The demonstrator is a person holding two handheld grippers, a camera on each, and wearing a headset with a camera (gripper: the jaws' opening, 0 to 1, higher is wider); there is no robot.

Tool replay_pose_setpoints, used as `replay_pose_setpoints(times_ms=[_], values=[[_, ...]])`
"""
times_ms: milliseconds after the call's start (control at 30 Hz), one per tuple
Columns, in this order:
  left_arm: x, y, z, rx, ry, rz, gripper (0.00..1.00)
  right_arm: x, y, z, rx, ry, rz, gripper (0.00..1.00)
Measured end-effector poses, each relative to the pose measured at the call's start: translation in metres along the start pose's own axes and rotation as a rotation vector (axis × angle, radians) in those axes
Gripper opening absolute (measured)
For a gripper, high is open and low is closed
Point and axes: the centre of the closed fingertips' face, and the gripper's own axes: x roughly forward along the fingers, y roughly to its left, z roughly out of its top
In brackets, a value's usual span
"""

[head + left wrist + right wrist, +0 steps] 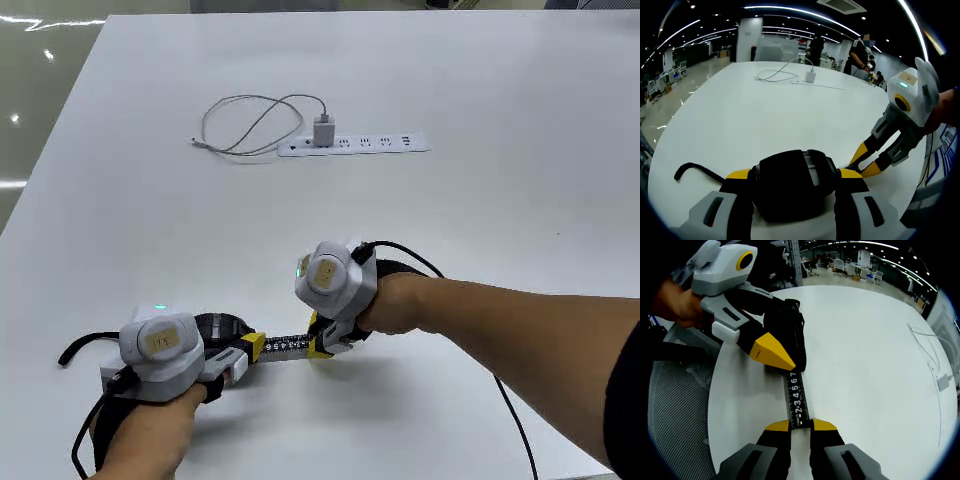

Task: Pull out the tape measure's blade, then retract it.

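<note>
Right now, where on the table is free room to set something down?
Free: the wide band of table between the power strip and the tape measure, also right of the strip. Crowded: the near edge, where the left gripper and right gripper grip it.

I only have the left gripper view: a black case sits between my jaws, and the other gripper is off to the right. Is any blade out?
Observer: Yes. In the right gripper view the blade runs from the case to the right gripper, with marks 2 to 7 showing.
Operator: Is that gripper holding it?
Observer: Yes, its jaws are shut on the blade just past the 2 mark.
</note>
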Motion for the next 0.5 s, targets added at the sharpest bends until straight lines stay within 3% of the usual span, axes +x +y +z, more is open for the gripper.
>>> replay_pose_setpoints(times_ms=[500], values=[[0.0004, -0.0004, 0.0008, -0.002, 0.002, -0.005, 0.62, 0.0058, 0.0005, 0.0106, -0.013, -0.026, -0.017, 0.10]])
